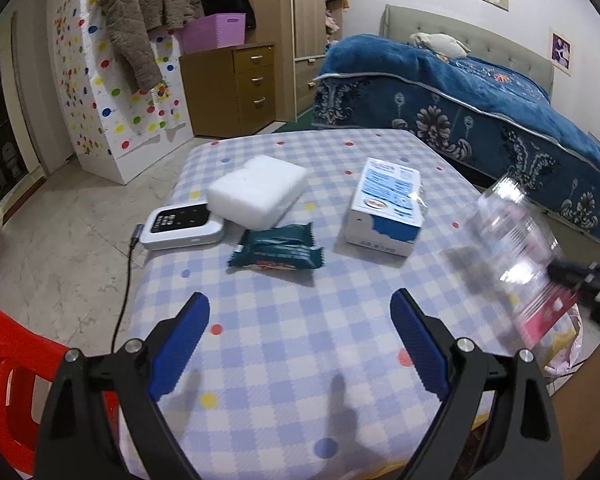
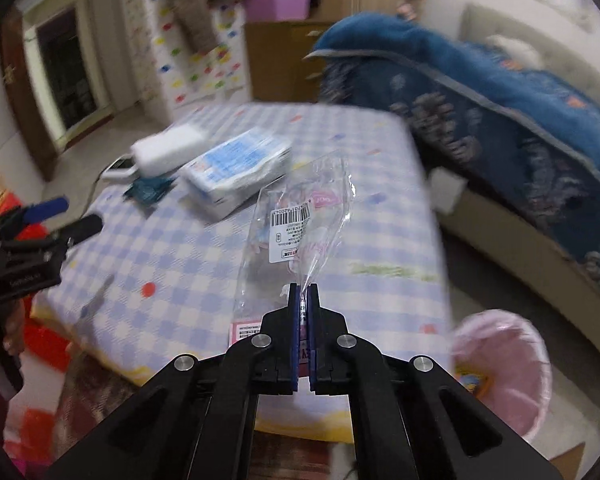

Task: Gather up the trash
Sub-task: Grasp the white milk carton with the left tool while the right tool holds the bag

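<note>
Motion blurs much of the right wrist view: the far half of the desk (image 2: 400,184), the bed (image 2: 500,120) and the things lying on the cloth are smeared, and print on the blue-and-white packet (image 2: 236,172) cannot be read. In the left wrist view the clear plastic wrapper (image 1: 516,240) is itself a blurred streak at the right edge, and the right claw (image 1: 572,276) holding it is cut off by the frame.

The right claw (image 2: 303,292) is closed tight, its blue pads pinching the lower end of the clear plastic wrapper (image 2: 300,232), a thin, crinkled, see-through film with a white barcode label and pink print. The wrapper stands up from the pads, lifted off the cloth. The left claw (image 1: 300,320) is spread wide with nothing between its ribbed blue pads, above the near part of the desk (image 1: 284,360).

The desk carries a soft checked cloth in pale blue and white with coloured dots, its corners rounded. On it lie a dark green foil snack wrapper (image 1: 276,252) with crimped ends, a white foam-like block (image 1: 256,196) partly resting on a flat white device (image 1: 184,228) with a cable, and the blue-and-white packet (image 1: 388,208), boxy and slightly crushed.

A pink bin (image 2: 504,368) with a thin liner stands on the floor just off the desk's near right corner, partly hidden by the claw frame. The near half of the cloth is bare. A red plastic chair (image 1: 8,376) sits close to the left edge.
</note>
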